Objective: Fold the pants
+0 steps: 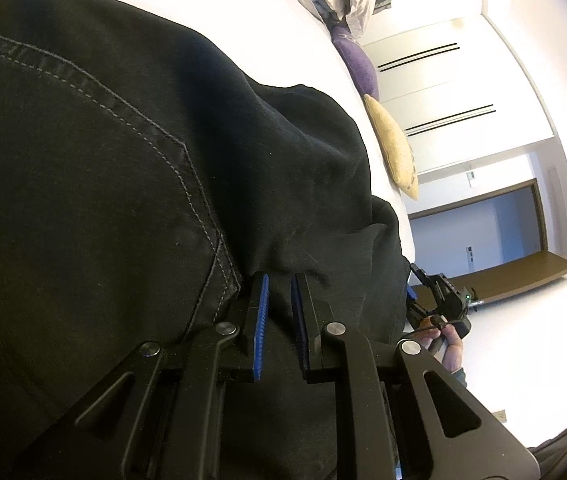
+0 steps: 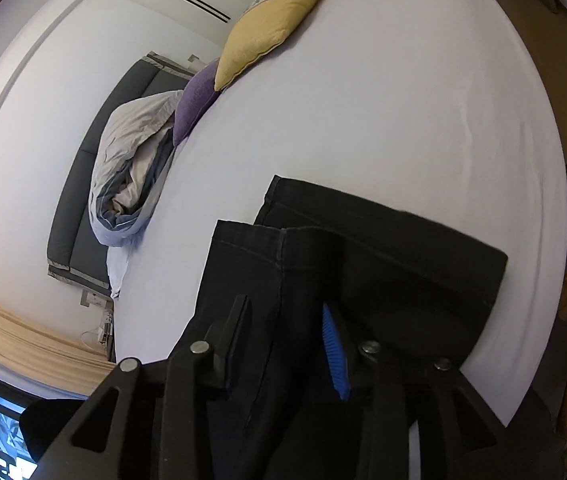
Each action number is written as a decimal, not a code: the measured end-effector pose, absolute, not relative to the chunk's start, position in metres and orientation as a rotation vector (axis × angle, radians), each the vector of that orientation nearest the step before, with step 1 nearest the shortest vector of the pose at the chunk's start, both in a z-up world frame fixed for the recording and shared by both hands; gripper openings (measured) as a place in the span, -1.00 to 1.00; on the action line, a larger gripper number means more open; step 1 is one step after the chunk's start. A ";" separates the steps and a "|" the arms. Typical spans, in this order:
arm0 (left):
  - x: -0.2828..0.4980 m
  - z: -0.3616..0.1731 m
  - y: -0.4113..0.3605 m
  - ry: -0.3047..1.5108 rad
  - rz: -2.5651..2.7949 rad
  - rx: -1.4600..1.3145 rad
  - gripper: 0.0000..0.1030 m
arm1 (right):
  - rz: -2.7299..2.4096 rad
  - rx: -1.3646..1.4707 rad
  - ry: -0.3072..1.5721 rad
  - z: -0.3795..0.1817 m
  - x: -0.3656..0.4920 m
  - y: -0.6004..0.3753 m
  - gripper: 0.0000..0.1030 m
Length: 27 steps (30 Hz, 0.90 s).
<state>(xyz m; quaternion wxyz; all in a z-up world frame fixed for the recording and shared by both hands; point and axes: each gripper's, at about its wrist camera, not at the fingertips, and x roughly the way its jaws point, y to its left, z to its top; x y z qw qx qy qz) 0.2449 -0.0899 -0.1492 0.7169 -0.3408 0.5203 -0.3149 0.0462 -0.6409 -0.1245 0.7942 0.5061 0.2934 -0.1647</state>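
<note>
Black denim pants (image 1: 123,160) with grey stitching fill most of the left wrist view, lying on a white bed (image 1: 243,16). My left gripper (image 1: 280,280) rests on them, its blue pads close together with a fold of the dark fabric pinched between. In the right wrist view the pants' legs (image 2: 363,248) lie doubled on the bed (image 2: 363,100), hems pointing away. My right gripper (image 2: 283,306) hovers over one leg with its jaws apart, the cloth lying between the pads without being pressed. The right gripper (image 1: 439,304) and the hand (image 1: 451,348) holding it show past the pants' edge.
A yellow cushion (image 2: 271,28), a purple cushion (image 2: 195,104) and a bundled grey duvet (image 2: 131,168) lie along the far side of the bed by a dark headboard (image 2: 83,184). White wardrobe doors (image 1: 443,92) and a doorway (image 1: 479,232) stand beyond.
</note>
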 end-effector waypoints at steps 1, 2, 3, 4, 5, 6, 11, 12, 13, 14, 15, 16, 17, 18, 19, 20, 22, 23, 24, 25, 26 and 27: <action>0.243 -0.149 -0.090 1.151 -0.697 -0.751 -0.73 | -0.352 1.099 0.641 -0.123 0.066 -0.643 -0.26; 0.243 -0.149 -0.092 1.151 -0.696 -0.749 -0.73 | -0.345 1.101 0.650 -0.125 0.071 -0.647 -0.26; 0.242 -0.147 -0.093 1.151 -0.696 -0.748 -0.73 | -0.340 1.094 0.656 -0.123 0.078 -0.649 -0.31; 0.242 -0.147 -0.094 1.152 -0.695 -0.748 -0.73 | -0.332 1.082 0.669 -0.123 0.086 -0.653 -0.40; 0.242 -0.146 -0.095 1.153 -0.694 -0.748 -0.73 | -0.319 1.075 0.682 -0.124 0.091 -0.656 -0.50; 0.241 -0.146 -0.095 1.154 -0.694 -0.749 -0.73 | -0.304 1.083 0.689 -0.125 0.093 -0.659 -0.86; 0.243 -0.144 -0.095 1.165 -0.682 -0.759 -0.73 | -0.313 1.062 0.597 -0.101 0.078 -0.659 -0.88; 0.244 -0.144 -0.095 1.164 -0.680 -0.760 -0.73 | -0.320 1.060 0.571 -0.096 0.070 -0.658 -0.88; 0.244 -0.144 -0.095 1.162 -0.678 -0.763 -0.73 | -0.329 1.064 0.537 -0.090 0.061 -0.658 -0.88; 0.244 -0.144 -0.094 1.161 -0.678 -0.767 -0.73 | -0.343 1.081 0.511 -0.088 0.050 -0.659 -0.88; 0.245 -0.144 -0.094 1.160 -0.679 -0.773 -0.73 | -0.365 1.106 0.498 -0.093 0.040 -0.661 -0.88; 0.245 -0.144 -0.094 1.159 -0.680 -0.777 -0.73 | -0.393 1.126 0.506 -0.103 0.031 -0.663 -0.88; 0.244 -0.144 -0.094 1.159 -0.680 -0.778 -0.73 | -0.411 1.147 0.527 -0.115 0.026 -0.664 -0.88; 0.244 -0.144 -0.093 1.157 -0.680 -0.776 -0.73 | -0.441 1.188 0.555 -0.133 0.021 -0.666 -0.88; 0.244 -0.144 -0.093 1.157 -0.681 -0.776 -0.73 | -0.441 1.226 0.538 -0.143 0.015 -0.667 -0.90; 0.244 -0.143 -0.092 1.162 -0.682 -0.778 -0.73 | -0.442 1.234 0.514 -0.145 0.009 -0.665 -0.90; 0.244 -0.143 -0.089 1.172 -0.680 -0.781 -0.73 | -0.462 1.176 0.490 -0.133 0.007 -0.659 -0.90; 0.246 -0.143 -0.088 1.175 -0.677 -0.783 -0.73 | -0.461 1.169 0.482 -0.130 0.007 -0.659 -0.90; 0.247 -0.144 -0.088 1.176 -0.675 -0.782 -0.73 | -0.459 1.178 0.472 -0.128 0.007 -0.659 -0.90; 0.247 -0.144 -0.088 1.175 -0.673 -0.779 -0.73 | -0.465 1.184 0.467 -0.127 0.006 -0.658 -0.90; 0.247 -0.144 -0.088 1.174 -0.671 -0.777 -0.73 | -0.472 1.185 0.464 -0.126 0.005 -0.658 -0.90; 0.248 -0.143 -0.089 1.173 -0.670 -0.774 -0.73 | -0.480 1.179 0.460 -0.126 0.001 -0.656 -0.90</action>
